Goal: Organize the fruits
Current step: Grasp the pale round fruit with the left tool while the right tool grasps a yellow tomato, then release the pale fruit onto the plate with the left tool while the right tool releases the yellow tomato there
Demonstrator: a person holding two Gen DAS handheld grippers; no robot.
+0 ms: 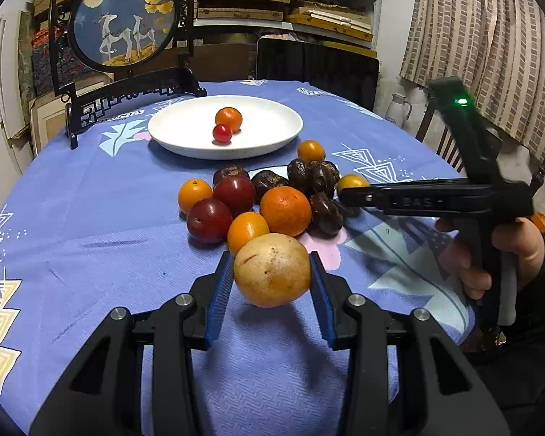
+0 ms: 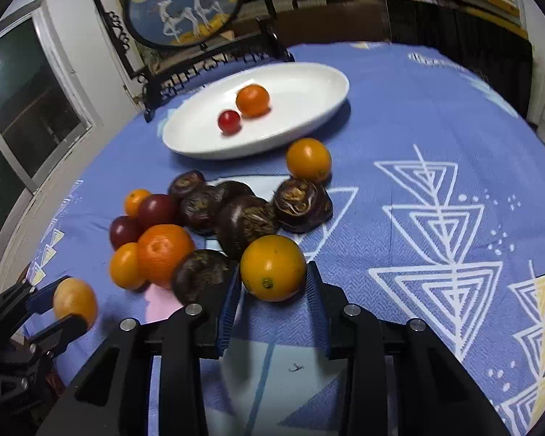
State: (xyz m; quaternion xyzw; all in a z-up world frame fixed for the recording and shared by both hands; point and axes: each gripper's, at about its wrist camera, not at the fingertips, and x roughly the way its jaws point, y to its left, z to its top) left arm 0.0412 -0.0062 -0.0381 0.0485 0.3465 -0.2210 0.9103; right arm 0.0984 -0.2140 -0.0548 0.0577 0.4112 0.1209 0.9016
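Note:
My left gripper (image 1: 271, 267) is shut on a pale yellow-brown fruit (image 1: 271, 270), held just above the blue tablecloth in front of the fruit pile. From the right wrist view this left gripper (image 2: 60, 309) sits at the lower left with the same fruit (image 2: 74, 301). My right gripper (image 2: 273, 274) is shut on a yellow-orange fruit (image 2: 273, 268) at the near edge of the pile. The pile holds a tangerine (image 1: 285, 210), dark red plums (image 1: 209, 219), small orange fruits and dark brown chestnut-like pieces (image 1: 310, 178). Behind it, the white plate (image 1: 272, 141) carries a tangerine (image 1: 229, 119) and a red cherry tomato (image 1: 222, 133).
A round painted screen on a black stand (image 1: 127, 18) rises behind the plate at the table's far left. A dark chair back (image 1: 316, 61) stands beyond the far edge. A person's hand (image 1: 508, 247) holds the right gripper's handle at the right. A window (image 2: 18, 109) is on the left wall.

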